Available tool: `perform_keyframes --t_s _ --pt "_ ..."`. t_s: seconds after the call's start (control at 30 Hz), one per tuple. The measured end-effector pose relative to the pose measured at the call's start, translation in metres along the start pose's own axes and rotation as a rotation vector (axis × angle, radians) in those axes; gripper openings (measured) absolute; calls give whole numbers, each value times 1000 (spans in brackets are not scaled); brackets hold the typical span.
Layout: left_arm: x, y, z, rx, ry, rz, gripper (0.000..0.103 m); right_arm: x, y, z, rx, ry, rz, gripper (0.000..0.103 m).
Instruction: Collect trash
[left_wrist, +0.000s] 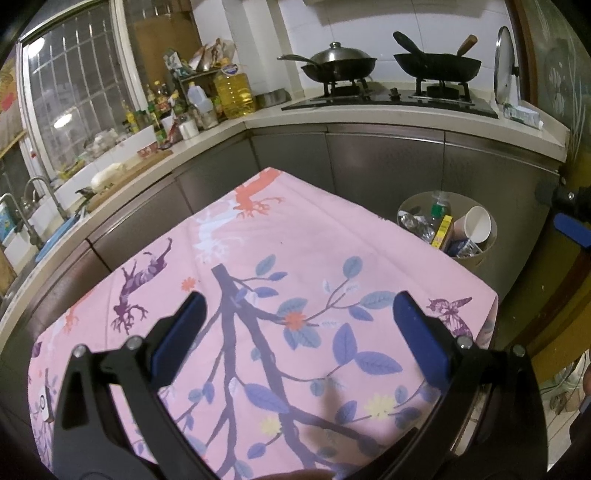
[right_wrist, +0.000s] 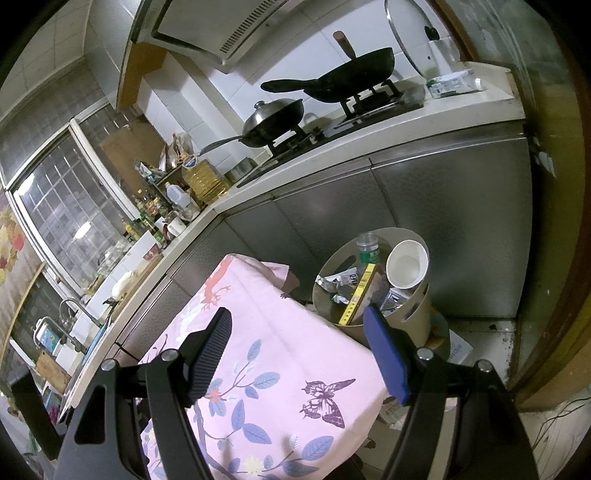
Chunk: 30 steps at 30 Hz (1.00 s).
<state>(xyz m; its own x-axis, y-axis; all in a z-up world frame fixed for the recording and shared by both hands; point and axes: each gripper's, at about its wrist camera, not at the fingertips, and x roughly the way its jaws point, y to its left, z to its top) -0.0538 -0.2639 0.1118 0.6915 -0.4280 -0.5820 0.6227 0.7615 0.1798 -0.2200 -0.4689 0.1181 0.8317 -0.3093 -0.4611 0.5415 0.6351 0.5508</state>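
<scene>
Trash fills the round beige plastic bin (right_wrist: 373, 295): a white paper cup (right_wrist: 406, 267), a yellow carton, a bottle, crumpled wrappers, their lower parts hidden. Both the left gripper (left_wrist: 299, 325) and right gripper (right_wrist: 299, 350) gape empty over the bare pink floral tablecloth (left_wrist: 258, 258), whose far corner ends just beside the bin.
</scene>
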Motion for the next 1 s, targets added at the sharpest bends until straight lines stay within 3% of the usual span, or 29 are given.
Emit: perform_keyframes --t_s 1.0 --pt "3 -1 0 7 34 -41 97 2 -2 2 -7 -6 -2 71"
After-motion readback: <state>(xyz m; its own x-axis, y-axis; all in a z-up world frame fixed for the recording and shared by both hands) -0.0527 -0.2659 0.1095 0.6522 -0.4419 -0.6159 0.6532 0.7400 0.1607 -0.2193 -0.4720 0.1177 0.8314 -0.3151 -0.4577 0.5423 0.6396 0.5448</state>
